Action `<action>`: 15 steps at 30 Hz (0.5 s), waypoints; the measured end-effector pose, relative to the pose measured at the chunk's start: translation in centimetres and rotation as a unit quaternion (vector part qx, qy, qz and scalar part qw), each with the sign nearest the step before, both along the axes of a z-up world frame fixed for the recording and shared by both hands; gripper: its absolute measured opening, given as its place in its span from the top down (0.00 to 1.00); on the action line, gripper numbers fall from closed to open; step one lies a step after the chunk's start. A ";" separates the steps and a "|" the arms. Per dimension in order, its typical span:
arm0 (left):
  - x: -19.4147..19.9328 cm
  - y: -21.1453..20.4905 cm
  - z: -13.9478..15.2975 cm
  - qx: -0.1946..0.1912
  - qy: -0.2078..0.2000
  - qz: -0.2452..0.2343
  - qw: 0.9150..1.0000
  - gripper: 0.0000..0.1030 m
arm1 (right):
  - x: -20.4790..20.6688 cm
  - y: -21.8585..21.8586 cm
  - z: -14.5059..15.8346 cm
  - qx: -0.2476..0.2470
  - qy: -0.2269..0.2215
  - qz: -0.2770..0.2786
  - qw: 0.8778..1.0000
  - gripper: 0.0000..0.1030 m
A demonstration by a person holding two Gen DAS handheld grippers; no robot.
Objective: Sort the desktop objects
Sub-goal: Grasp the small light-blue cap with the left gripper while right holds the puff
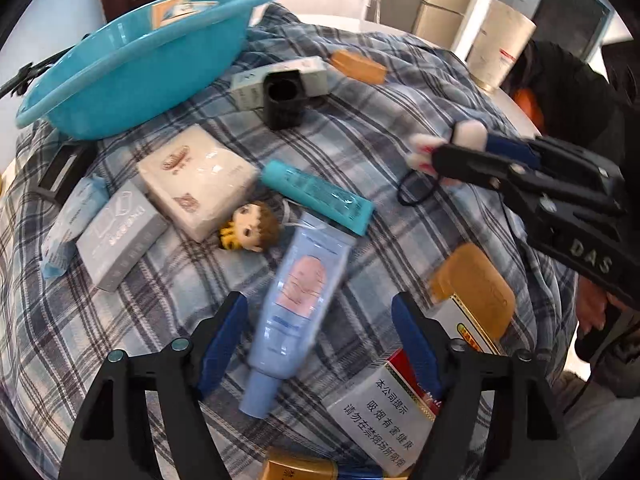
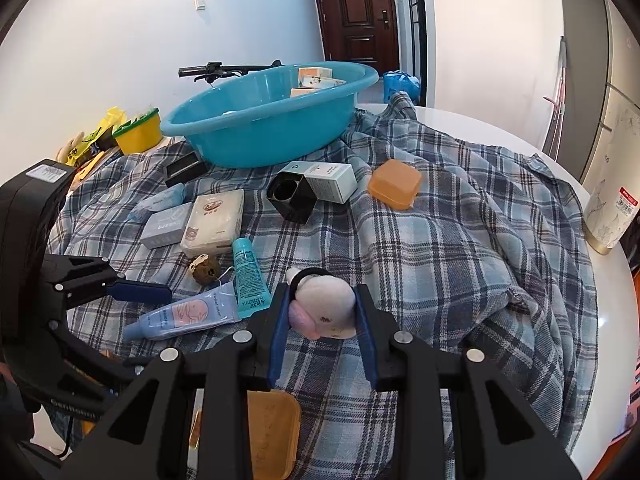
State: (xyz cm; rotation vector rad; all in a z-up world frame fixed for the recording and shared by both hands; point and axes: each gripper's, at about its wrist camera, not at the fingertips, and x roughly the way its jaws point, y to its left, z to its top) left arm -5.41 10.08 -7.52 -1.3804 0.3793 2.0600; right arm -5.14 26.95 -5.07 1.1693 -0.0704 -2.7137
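Two grippers in play. My left gripper [image 1: 320, 344] points down with its jaws spread, the pale blue tube [image 1: 296, 304] lying on the cloth between the blue pads [image 1: 222, 340], which don't press on it. Just beside the left gripper's right-hand finger sits a cigarette pack [image 1: 380, 412] with a white warning panel, and past that an amber box [image 1: 476, 288]. My right gripper [image 2: 323, 322] is pinching a small plush toy [image 2: 326, 308], white and pink, pads clamped on both its sides; from the left wrist camera the same toy [image 1: 448, 146] is held above the cloth, a black loop hanging from it. Further out on the plaid cloth [image 2: 440, 248]: a teal tube [image 1: 316, 196] lying across the top of the blue one, a small doll head [image 1: 250, 226], a white tissue pack [image 1: 196, 180], a grey box [image 1: 120, 236] and a light blue packet [image 1: 70, 224] beside it. Beyond them a black holder [image 2: 290, 194] leans on a white carton [image 2: 330, 180], and an orange box [image 2: 394, 184] lies to the right. Farthest back, the blue basin [image 2: 272, 120] stands on the cloth's edge with a few small boxes [image 2: 316, 78] inside.
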 end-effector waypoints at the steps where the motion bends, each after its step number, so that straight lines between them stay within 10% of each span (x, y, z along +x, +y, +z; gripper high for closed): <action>1: 0.1 0.1 -0.1 -0.003 -0.001 -0.002 1.000 0.25 | 0.0 0.1 0.0 0.000 0.000 -0.001 1.000 0.71; 3: -0.2 0.1 -0.4 -0.007 0.000 0.006 1.000 0.27 | 0.0 0.1 0.1 -0.001 0.001 -0.002 1.000 0.71; 6: -0.9 -0.8 0.1 0.005 -0.006 0.034 0.999 0.63 | 0.1 0.2 0.1 0.000 0.001 -0.002 1.000 0.71; 15: -2.3 -5.2 1.4 0.020 0.011 0.119 0.993 0.82 | 0.1 0.5 0.3 0.000 0.003 -0.002 1.000 0.71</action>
